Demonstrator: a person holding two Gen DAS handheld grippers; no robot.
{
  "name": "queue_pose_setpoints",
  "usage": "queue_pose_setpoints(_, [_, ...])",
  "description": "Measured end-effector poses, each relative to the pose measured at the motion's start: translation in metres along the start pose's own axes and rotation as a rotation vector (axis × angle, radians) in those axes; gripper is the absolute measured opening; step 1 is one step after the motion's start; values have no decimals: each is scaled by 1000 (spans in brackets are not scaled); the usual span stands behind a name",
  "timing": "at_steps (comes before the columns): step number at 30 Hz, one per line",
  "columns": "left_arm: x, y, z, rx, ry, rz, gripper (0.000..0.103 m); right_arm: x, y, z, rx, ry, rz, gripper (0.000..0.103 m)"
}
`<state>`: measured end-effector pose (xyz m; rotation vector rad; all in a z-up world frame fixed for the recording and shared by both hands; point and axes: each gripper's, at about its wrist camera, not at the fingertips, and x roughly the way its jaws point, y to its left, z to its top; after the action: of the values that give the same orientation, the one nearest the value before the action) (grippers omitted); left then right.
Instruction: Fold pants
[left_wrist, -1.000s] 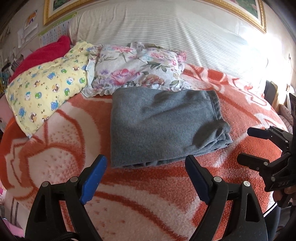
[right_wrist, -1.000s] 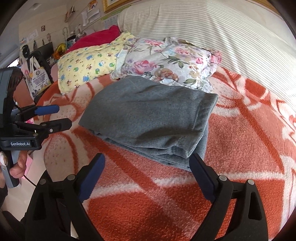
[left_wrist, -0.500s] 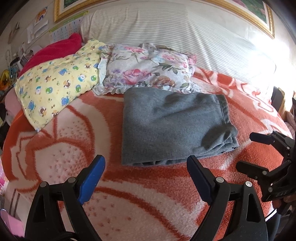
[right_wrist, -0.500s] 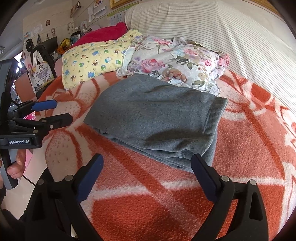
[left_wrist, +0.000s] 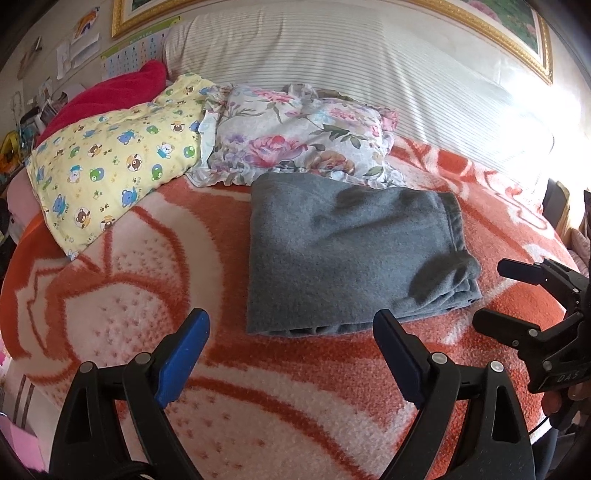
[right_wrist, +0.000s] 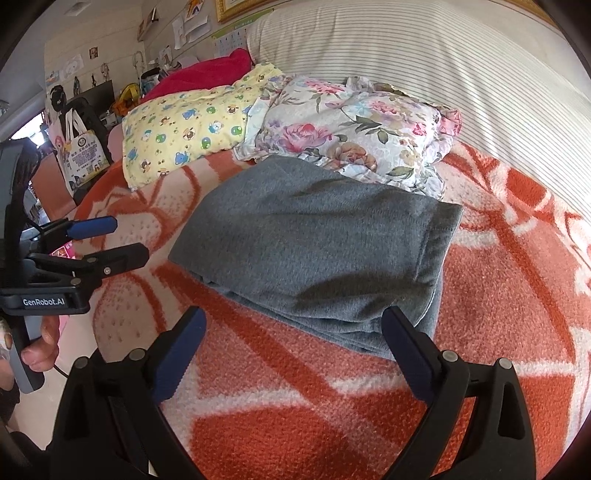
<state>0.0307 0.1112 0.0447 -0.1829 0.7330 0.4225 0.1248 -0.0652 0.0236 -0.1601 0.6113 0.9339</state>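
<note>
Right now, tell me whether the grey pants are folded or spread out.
Folded. The grey pants lie as a compact rectangle on the orange blanket, stacked layers showing along the near edge. Neither tongs touch them.

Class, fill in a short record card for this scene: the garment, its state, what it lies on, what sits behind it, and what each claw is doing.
garment: grey pants
state: folded into a compact stack, layered edges showing at the near side
surface: orange and white blanket
behind: floral pillow touching the pants' far edge; yellow bear-print pillow beside it
left claw: open, empty, short of the pants
right claw: open, empty, at the near edge
contact: neither claw grips the fabric
</note>
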Motion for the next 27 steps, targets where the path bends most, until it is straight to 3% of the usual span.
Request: queue_pose_setpoints(27, [51,-3,9,37,57,-11,91,24,-17,5,33,32,12,96])
